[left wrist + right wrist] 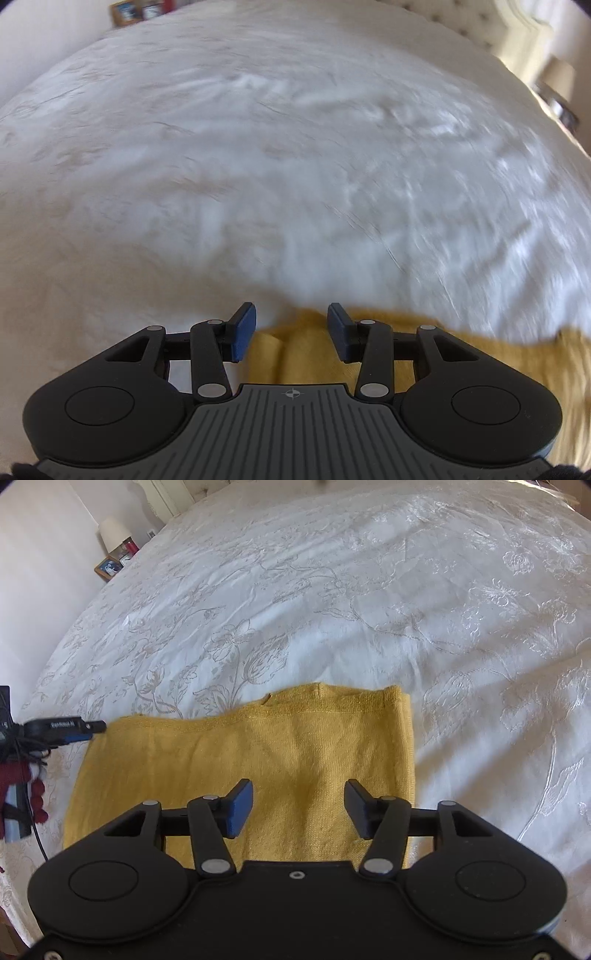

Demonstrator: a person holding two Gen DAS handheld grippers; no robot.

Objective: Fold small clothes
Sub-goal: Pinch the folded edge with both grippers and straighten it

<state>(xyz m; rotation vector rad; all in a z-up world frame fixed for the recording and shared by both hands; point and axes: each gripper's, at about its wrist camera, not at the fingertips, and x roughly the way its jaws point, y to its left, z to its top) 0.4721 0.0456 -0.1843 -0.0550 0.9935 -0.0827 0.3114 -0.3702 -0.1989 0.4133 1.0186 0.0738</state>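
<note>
Your left gripper (pixel 291 328) and right gripper (pixel 298 808) are matte black with blue pads, silver rivets; the left's base is ribbed grey.

A mustard-yellow knit garment (pixel 258 760) lies flat, folded into a rough rectangle, on the white embroidered bedspread (pixel 369 590).

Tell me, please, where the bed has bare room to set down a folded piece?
The bedspread lies bare beyond the yellow cloth's far edge and off its right edge. It is crowded left of the cloth, where the left claw reaches in beside a cable.
</note>
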